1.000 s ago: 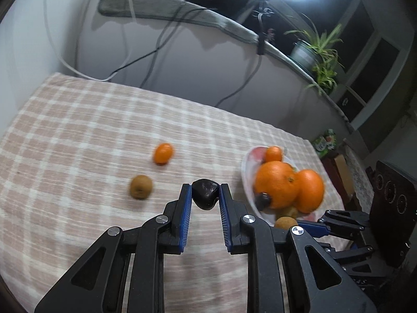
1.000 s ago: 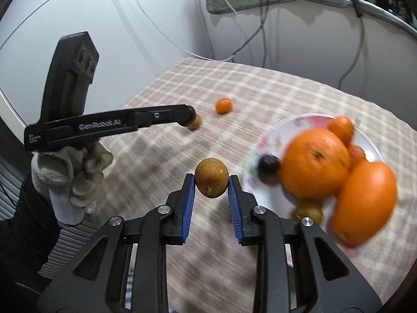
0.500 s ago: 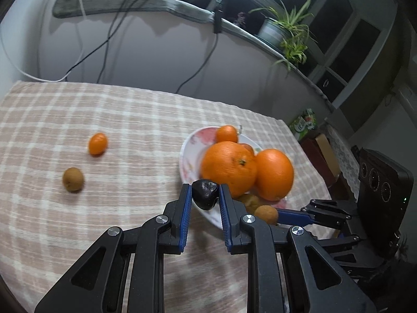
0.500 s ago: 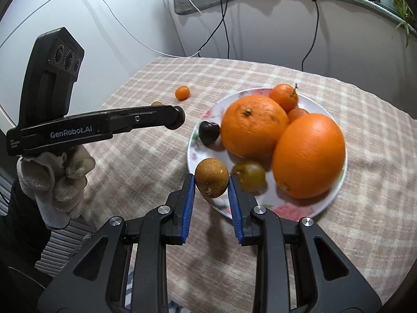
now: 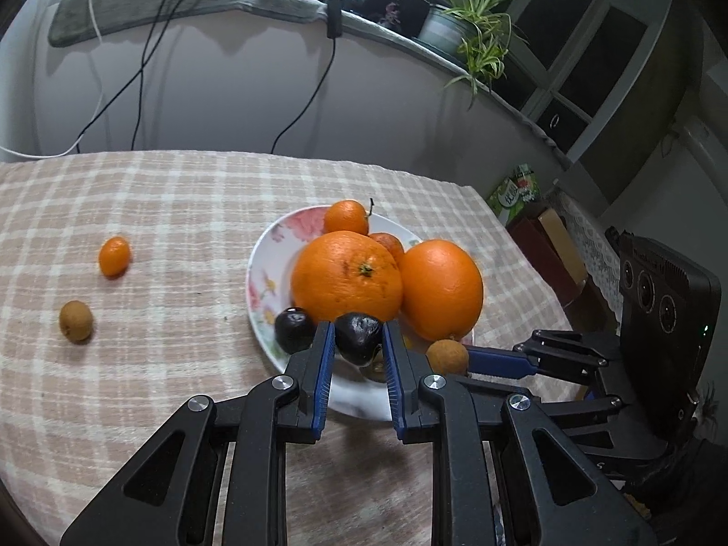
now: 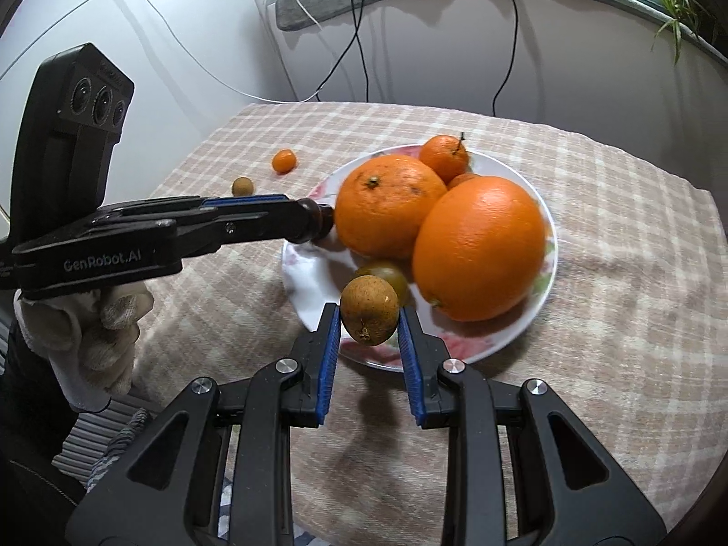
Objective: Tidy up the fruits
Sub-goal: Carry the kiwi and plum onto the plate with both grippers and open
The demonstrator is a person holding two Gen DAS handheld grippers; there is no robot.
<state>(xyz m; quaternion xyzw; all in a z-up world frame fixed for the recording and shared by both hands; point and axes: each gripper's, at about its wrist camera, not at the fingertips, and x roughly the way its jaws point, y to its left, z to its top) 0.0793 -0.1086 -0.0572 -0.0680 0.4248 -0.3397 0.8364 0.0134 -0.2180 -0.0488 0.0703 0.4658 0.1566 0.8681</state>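
A surface [image 5: 191, 191] under a beige checked cloth fills the middle of the frame. Directly on it lie a flowered plate [image 5: 268, 273] at centre, a small orange fruit [image 5: 114, 256] at left and a brown fruit [image 5: 76, 321] just below it.

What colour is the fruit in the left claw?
Dark purple-black fruit, clearest in the left wrist view.

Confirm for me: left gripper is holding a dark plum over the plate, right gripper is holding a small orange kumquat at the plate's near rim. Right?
Not quite. The right gripper holds a brown longan, not a kumquat; the right wrist view shows it. The kumquat lies on the cloth. The left gripper does hold the dark plum over the plate.
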